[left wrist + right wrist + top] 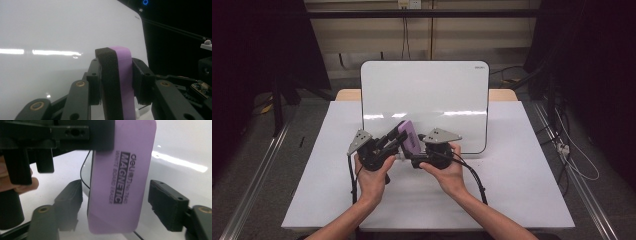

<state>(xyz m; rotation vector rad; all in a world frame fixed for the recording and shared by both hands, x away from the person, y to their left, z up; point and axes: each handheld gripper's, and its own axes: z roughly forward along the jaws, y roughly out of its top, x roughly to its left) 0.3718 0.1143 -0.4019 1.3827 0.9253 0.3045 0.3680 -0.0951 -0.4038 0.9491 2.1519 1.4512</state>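
Observation:
A purple whiteboard eraser point(410, 136) with a black felt side is held up on edge above the near edge of a white whiteboard point(432, 95). My left gripper point(396, 138) is shut on the eraser point(120, 82), one jaw on the felt side and one on the purple side point(116, 80). The right gripper point(416, 152) is open. In the right gripper view its two jaws stand wide apart on either side of the eraser point(125, 170), not touching it point(117, 205). The eraser's label reads "MAGNETIC".
The whiteboard lies on a white table point(512, 190), propped up toward the back. Both hands point(447, 172) work at the table's middle. Cables point(477, 182) trail from the grippers toward the near edge. Dark floor and rails flank the table.

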